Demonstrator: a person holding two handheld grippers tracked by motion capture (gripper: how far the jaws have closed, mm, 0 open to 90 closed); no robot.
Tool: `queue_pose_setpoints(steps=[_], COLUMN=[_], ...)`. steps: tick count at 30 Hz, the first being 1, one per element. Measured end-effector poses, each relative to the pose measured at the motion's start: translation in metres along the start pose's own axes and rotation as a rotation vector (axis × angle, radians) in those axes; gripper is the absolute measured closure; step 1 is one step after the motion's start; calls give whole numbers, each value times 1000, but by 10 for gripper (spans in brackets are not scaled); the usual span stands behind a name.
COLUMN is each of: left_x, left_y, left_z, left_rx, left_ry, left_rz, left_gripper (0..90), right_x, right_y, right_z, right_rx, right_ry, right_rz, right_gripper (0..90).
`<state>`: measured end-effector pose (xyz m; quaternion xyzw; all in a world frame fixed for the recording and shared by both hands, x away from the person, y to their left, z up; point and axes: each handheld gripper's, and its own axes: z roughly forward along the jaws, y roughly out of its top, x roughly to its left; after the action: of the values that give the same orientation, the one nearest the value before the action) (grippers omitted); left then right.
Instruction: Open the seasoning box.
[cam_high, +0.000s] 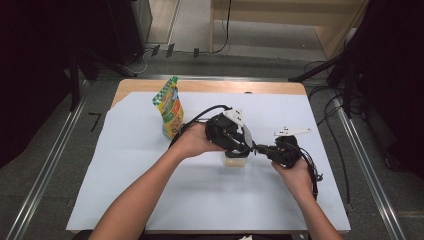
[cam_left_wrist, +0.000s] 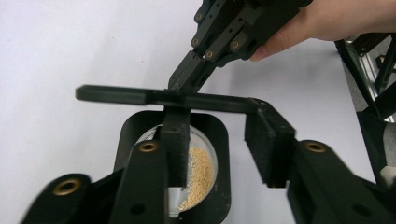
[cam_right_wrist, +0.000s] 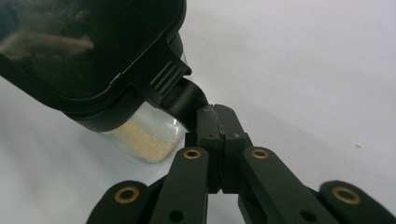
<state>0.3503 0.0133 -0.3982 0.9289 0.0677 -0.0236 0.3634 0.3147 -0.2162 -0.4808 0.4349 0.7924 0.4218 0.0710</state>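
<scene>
High view: right hand (cam_high: 295, 172) near-right on white sheet (cam_high: 150, 200), forearm in from bottom edge, wrist bent left, right gripper (cam_high: 260, 149) pointing left at jar (cam_high: 234, 161). Left forearm slanting up from near-left, left hand (cam_high: 192, 140) wrapped round left gripper (cam_high: 235, 150), tipped down over jar at mid-table.

Right gripper view: jaws clenched tight on black tab (cam_right_wrist: 184, 100) of jar's lid (cam_right_wrist: 93, 56). Clear glass below, pale fine grains at bottom.

Left gripper view: jaws part-spread over lid w/ round opening, grains (cam_left_wrist: 201, 168) showing inside; no clear grip on anything.

Farther back, left of ctr: green-yellow pouch (cam_high: 170, 107), upright.
</scene>
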Motion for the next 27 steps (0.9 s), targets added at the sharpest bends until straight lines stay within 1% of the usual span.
queue_pose_setpoints(steps=[2,4,5,9,13,15,17,19,21,24,25,27], left_x=[-1,-3,-4,-7,-6,-6,-5,-4,-4,-4,-3,-1], left_y=[2,4,5,10,16,18,19,19,19,19,18,17], left_z=[0,2,3,8,13,16,19,21,23,25,25,24], left_rx=[2,3,5,-2,10,12,7,10,18,16,14,5], left_ry=[-7,-16,-20,-14,-15,-15,-25,-29,-31,-29,-34,-53], left_rz=[8,16,20,28,38,35,22,17,21,14,10,-14], left_gripper=[713,740,747,763,765,764,764,763,761,759,758,757], right_x=[0,1,1,1,1,1,1,1,1,1,1,0], right_y=[0,0,0,0,-1,-1,-1,-2,-2,-3,-3,-3], right_z=[0,1,1,0,0,0,0,0,0,0,0,0], right_rx=[0,-1,-1,2,4,2,1,0,-3,-2,0,5], right_ry=[1,0,0,-1,2,2,1,2,2,2,3,14], right_rz=[1,-6,-4,-2,-1,0,2,4,6,8,9,16], right_gripper=[900,900,900,900,900,900,900,900,900,900,900,900])
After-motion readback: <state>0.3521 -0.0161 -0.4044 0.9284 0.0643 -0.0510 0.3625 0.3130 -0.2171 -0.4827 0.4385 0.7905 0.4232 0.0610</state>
